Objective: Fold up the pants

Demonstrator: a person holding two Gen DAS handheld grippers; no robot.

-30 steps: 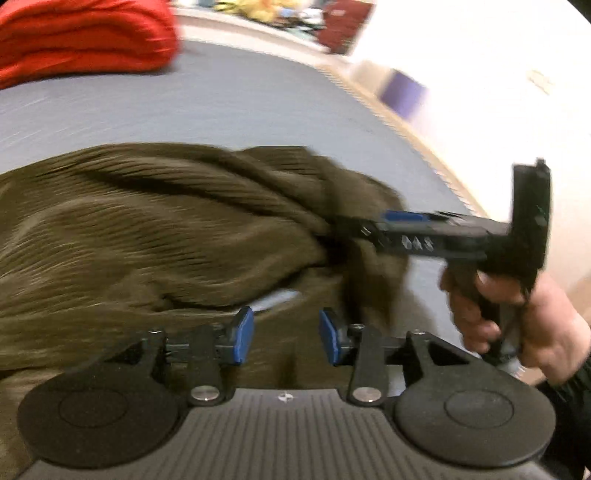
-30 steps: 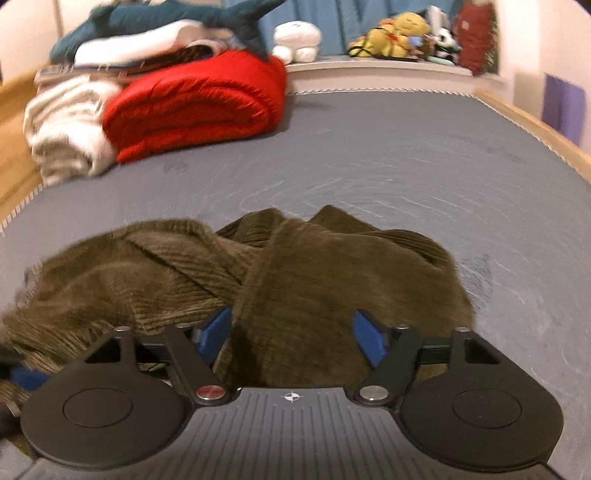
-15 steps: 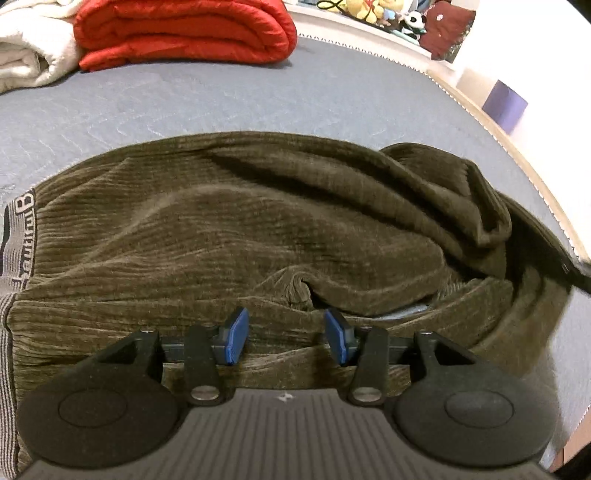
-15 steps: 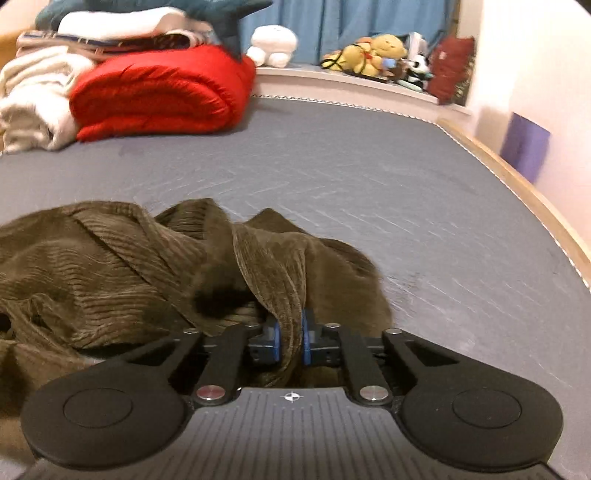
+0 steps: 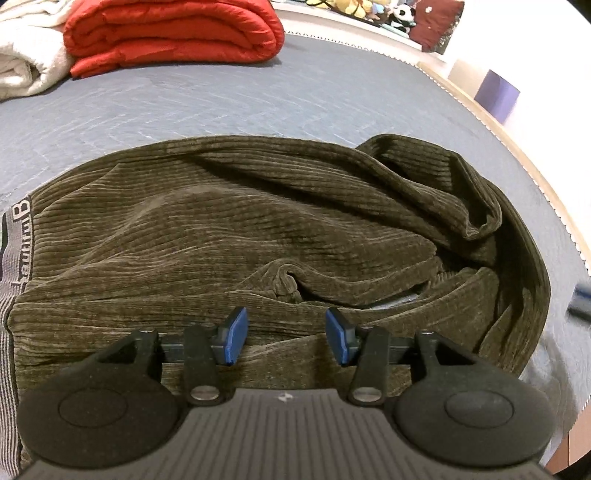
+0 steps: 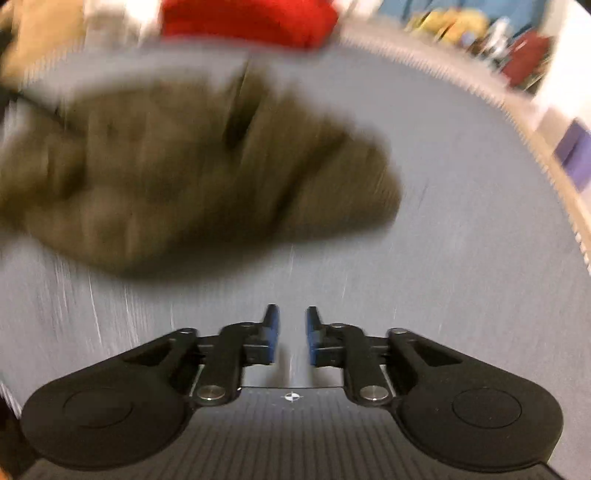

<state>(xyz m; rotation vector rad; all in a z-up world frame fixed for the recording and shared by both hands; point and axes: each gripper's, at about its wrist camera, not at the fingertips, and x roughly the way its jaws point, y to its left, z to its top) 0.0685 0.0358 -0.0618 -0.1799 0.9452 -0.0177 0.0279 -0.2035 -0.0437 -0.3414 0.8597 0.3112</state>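
Olive-brown corduroy pants lie bunched on the grey bed, with a grey printed waistband at the left edge. My left gripper is open and empty, its blue pads just above the near fold of the pants. In the blurred right wrist view the pants lie ahead and to the left. My right gripper is a little open and empty, over bare grey bed, apart from the pants.
A folded red quilt and a cream blanket lie at the far side of the bed. Stuffed toys line the far ledge. The bed's stitched right edge runs by a wall with a purple box.
My right gripper has let go of the pants fold it was shut on and pulled back fast over bare bed. The left gripper has stayed open over the near fold.
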